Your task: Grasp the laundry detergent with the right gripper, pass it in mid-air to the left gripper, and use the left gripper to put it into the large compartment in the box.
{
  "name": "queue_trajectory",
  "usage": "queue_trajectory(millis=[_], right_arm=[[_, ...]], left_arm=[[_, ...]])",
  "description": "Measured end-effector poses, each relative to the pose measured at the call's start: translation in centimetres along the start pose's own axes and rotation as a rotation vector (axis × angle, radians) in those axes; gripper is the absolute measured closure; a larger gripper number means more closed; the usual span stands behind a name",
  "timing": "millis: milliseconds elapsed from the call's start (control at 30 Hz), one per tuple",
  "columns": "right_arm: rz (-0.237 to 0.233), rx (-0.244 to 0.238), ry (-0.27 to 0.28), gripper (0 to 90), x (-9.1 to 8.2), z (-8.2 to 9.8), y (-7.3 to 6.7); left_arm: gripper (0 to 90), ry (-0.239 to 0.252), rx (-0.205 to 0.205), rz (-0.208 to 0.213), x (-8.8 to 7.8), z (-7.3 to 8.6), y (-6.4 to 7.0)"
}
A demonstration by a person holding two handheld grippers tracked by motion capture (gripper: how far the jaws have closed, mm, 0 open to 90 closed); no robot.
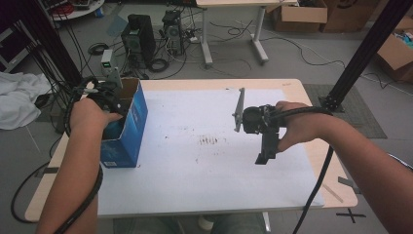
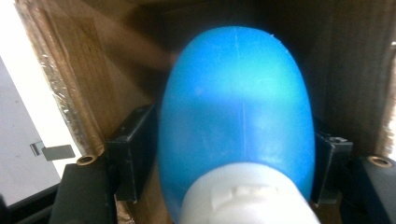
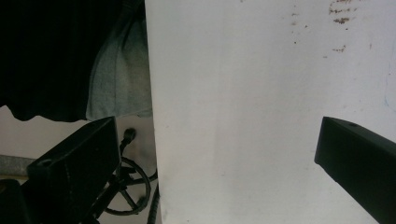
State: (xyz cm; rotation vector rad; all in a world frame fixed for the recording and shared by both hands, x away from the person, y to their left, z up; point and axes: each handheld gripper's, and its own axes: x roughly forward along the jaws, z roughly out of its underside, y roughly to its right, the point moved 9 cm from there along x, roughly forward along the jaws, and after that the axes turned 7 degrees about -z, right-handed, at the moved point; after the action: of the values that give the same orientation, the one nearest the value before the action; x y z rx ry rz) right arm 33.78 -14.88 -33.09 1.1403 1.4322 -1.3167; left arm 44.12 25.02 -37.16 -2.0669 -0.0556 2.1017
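The left gripper (image 2: 236,158) reaches into the open blue-printed cardboard box (image 1: 127,127) at the table's left edge, its jaws flanking a rounded blue plastic bottle with a white cap (image 2: 236,121) – seemingly to set it down or lift it; whether the pads press cannot be told. The right gripper (image 3: 224,158) hangs idle over the white table sheet (image 1: 195,161), jaws wide and empty; no writing is legible.

The box (image 1: 127,127) is blue outside with small white print low on its side, and plain brown cardboard inside. The bottle (image 2: 236,116) in it is bright blue, paler along a thin seam, with a white cap (image 2: 245,196). The worktop (image 1: 204,161) is white with brownish specks, perhaps rust, edged in pale wood. Both the left gripper (image 2: 224,154) and the right gripper (image 1: 263,146) are black.
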Motion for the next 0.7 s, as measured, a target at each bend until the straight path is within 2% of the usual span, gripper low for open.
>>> queue_trajectory(millis=[367,467,700], right_arm=[[0.003,-0.002,0.003,0.0,0.1,-0.2,0.0],[0.005,-0.002,0.002,0.0,0.0,-0.2,0.0],[0.011,-0.007,0.012,0.0,0.0,-0.5,0.0]], left_arm=[[29.0,0.014,0.006,0.003,-1.4,0.2,-0.2],[27.4,0.016,0.009,0.033,-2.0,0.3,-0.1],[23.0,0.037,0.021,0.020,-3.9,0.4,-0.3]])
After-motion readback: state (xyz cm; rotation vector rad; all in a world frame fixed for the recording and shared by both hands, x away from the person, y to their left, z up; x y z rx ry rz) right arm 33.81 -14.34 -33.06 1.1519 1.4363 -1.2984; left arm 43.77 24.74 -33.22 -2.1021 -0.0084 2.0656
